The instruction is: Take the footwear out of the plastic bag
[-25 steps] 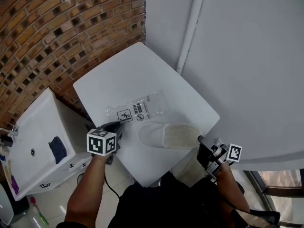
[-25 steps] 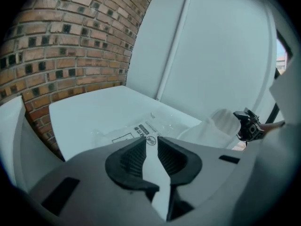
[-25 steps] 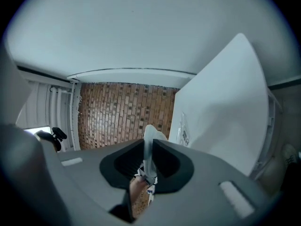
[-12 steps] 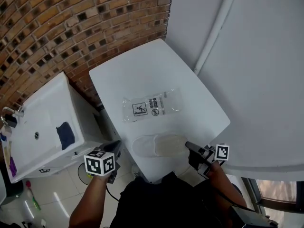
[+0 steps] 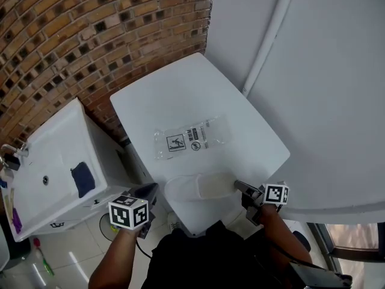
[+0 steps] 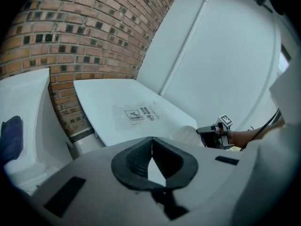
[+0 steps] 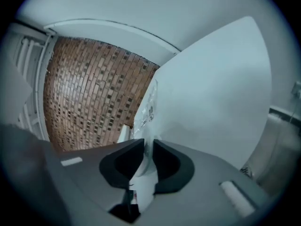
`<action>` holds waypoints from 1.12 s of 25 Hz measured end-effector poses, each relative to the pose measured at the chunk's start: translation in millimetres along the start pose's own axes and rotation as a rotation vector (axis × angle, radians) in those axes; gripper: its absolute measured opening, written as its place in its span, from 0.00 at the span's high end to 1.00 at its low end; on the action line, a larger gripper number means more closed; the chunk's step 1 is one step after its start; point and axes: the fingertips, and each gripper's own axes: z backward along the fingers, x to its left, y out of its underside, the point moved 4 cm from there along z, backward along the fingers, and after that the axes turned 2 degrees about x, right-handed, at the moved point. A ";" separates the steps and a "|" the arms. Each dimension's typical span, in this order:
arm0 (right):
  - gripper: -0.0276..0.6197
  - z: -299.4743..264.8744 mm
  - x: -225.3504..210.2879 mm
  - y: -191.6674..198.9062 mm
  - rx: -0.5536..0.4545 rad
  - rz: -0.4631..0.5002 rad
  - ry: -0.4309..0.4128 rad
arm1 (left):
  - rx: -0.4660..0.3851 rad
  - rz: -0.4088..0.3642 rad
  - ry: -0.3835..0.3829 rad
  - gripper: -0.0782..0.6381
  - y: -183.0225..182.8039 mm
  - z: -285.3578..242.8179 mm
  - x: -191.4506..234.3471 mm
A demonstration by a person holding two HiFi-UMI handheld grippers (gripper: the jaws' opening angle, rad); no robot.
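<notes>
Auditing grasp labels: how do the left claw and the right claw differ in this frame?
The left claw is shut with nothing between its pads; the right claw is clamped on the edge of the white slipper. The left claw sits off the table, beyond its near-left edge; the right claw is at the near-right edge, at the slipper's end. Shared: neither touches the flat plastic bag.

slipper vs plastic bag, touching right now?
Apart. The head view shows a strip of bare table between the slipper at the near edge and the flat plastic bag farther in.
</notes>
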 end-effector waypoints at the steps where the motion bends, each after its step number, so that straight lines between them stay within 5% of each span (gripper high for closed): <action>1: 0.86 -0.2 -0.7 0.5 0.000 0.022 0.019 | 0.003 -0.003 0.001 0.88 0.2 0.1 0.7; 10: 0.77 3.4 -6.8 2.5 -0.017 0.196 0.307 | 0.006 -0.006 0.048 0.88 0.6 1.8 -1.1; 16: 0.76 19.8 -2.2 -0.5 -0.049 0.317 0.579 | 0.023 -0.044 0.107 0.88 9.6 5.2 -15.8; 21: 0.95 25.1 56.1 18.0 -0.130 0.353 0.448 | 0.045 -0.082 0.171 0.88 17.4 19.0 -30.6; 28: 0.95 10.8 140.8 85.3 -0.154 0.376 0.208 | 0.085 -0.169 0.260 0.88 27.1 30.8 -48.8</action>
